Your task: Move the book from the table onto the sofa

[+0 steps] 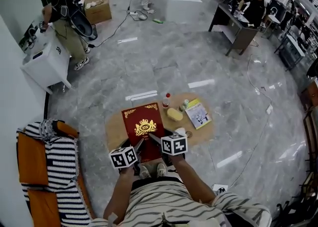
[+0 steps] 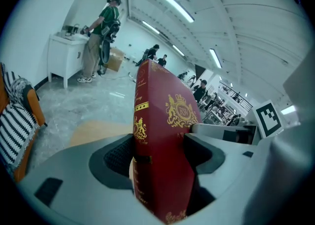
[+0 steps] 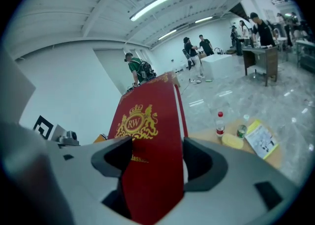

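At the near edge of the red book [image 1: 144, 121], the left gripper [image 1: 140, 145] and right gripper [image 1: 153, 137] each squeeze it between dark padded jaws. The hard, shiny book tilts over the wooden table [image 1: 114, 132]. Smooth grey floor [image 1: 94, 107] lies between table and orange sofa [image 1: 31, 164], left.

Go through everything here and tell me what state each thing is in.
red book: closed, clamped at its near edge.
left gripper: shut on the red book.
right gripper: shut on the red book.
bottle: upright on the table, red cap on.
yellow booklet: closed, flat on the table.
striped blanket: draped over the sofa.
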`<state>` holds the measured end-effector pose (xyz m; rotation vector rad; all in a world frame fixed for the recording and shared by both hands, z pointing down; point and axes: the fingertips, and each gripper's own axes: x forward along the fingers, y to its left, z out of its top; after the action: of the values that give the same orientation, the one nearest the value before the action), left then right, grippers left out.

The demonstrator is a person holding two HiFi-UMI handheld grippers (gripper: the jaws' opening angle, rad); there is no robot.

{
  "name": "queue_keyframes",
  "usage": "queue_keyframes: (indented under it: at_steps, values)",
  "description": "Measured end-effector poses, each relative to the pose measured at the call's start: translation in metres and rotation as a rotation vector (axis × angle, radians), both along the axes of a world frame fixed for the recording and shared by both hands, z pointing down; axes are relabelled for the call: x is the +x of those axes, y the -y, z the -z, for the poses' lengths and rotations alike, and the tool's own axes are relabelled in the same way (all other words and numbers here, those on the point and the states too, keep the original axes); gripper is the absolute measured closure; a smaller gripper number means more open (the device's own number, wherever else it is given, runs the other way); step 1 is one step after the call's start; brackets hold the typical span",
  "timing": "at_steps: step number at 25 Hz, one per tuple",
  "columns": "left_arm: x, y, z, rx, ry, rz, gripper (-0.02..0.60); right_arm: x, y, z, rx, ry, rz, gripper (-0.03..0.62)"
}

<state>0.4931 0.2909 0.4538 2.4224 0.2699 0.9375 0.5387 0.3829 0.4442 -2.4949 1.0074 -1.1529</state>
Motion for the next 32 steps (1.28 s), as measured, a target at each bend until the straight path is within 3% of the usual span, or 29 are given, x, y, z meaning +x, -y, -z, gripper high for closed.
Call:
queue_keyframes:
  at_steps: [8,14,26,32]
  values:
    - [-0.02,0.009,0.036,0.014,-0.066,0.062,0.255,-0.015,0.012,0.037,0.013,-0.063,0.069,0.253]
    - [-0.044,0.031,0.046,0.026,-0.085,0.175,0.255,-0.029,0.04,0.047,0.023,-0.079,0.179,0.253]
    - [-0.135,0.133,0.05,0.047,-0.094,0.55,0.255,-0.095,0.17,0.05,0.056,-0.086,0.55,0.253]
    - [-0.216,0.19,0.045,0.061,-0.074,0.785,0.256,-0.165,0.248,0.045,0.066,-0.067,0.784,0.253]
